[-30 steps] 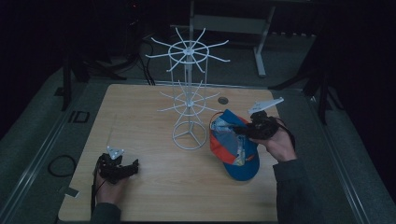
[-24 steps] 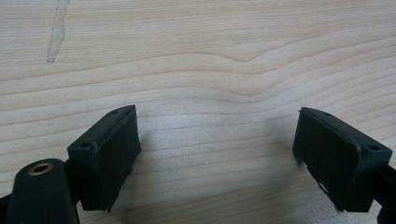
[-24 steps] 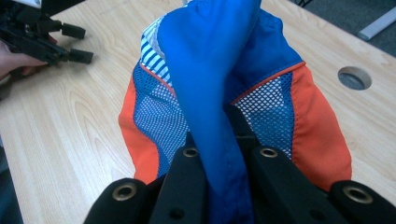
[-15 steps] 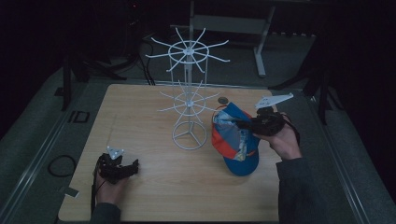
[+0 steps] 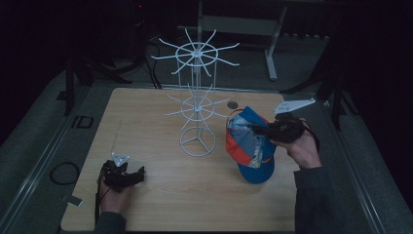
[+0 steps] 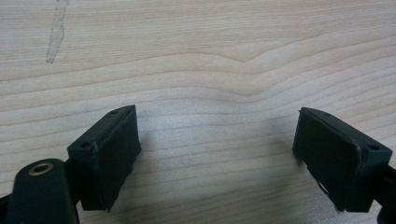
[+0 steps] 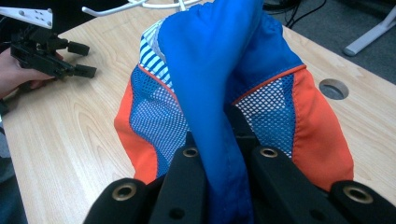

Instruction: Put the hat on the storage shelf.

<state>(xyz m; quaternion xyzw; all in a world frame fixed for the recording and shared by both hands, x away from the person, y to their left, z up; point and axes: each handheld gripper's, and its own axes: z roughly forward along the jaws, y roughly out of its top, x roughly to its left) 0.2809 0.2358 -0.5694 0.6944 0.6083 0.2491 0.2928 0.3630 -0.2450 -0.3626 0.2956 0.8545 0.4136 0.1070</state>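
Currently right tongs (image 7: 219, 158) clenched on a fold of blue fabric at the edge of the cap (image 5: 251, 144) — seen close in the right gripper view, jaws pinching the cloth between them. Cap blue and orange with mesh panels and a striped patch, raised and tilted at the right side of the tabletop (image 5: 146, 112), lower end at or near the wood; cannot tell whether touching. Sits just right of the white wire rack (image 5: 197, 102), apart from its round base. Nothing visible inside the cap, opening not clearly readable from the high view.

Left tongs (image 5: 127, 174) released — jaws spread wide in the left gripper view, bare wood grain between them, gripping nothing. Held low near the tabletop's front left corner, well apart from the cap and rack. Pale scuff mark (image 6: 57, 29) on the wood ahead of them.

Rack upright mid-tabletop, two tiers of radiating wire arms, all arms bare. Round cable hole (image 5: 233, 105) in the tabletop behind the cap. Surroundings dark — little else readable.
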